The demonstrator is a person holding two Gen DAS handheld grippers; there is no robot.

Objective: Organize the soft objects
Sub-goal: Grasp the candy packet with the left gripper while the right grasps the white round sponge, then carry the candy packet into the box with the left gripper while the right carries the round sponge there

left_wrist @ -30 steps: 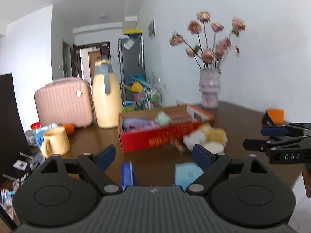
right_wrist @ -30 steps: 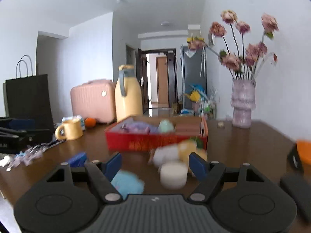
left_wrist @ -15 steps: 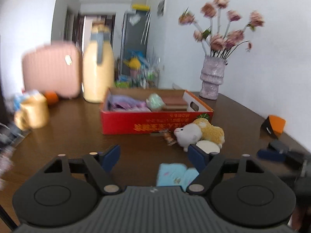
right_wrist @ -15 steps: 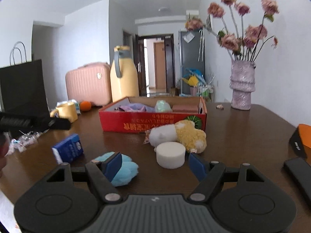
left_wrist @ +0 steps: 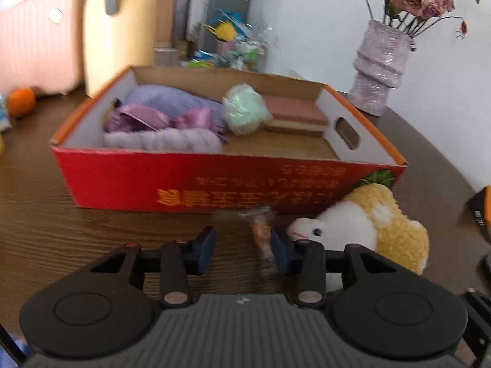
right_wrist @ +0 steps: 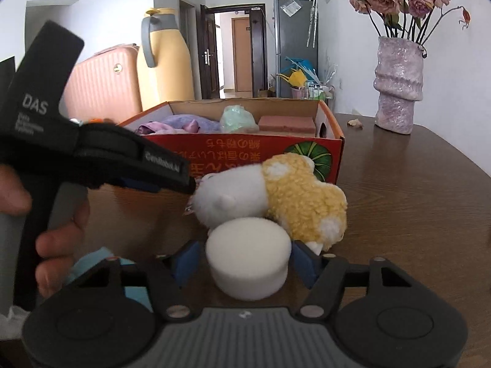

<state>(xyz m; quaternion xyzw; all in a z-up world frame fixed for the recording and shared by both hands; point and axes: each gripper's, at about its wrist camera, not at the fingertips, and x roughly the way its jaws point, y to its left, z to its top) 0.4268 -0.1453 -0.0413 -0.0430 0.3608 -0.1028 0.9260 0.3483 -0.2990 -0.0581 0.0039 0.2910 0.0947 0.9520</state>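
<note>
Fingers of the left gripper (left_wrist: 241, 250) stand apart, empty, a small wrapped snack (left_wrist: 262, 239) blurred beside its right pad. Rightward, the plush sheep (right_wrist: 273, 196) lies against the red box (right_wrist: 245, 153). The right gripper (right_wrist: 242, 260) brackets the white foam puck (right_wrist: 247, 260) with gaps either side, not gripping.

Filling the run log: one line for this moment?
left gripper: open, at wrapped snack | right gripper: open around white sponge | plush sheep: outside red box

The left tool (right_wrist: 92, 150) reads "DAS" on its body and "GenRobot.AI" along its arm
</note>
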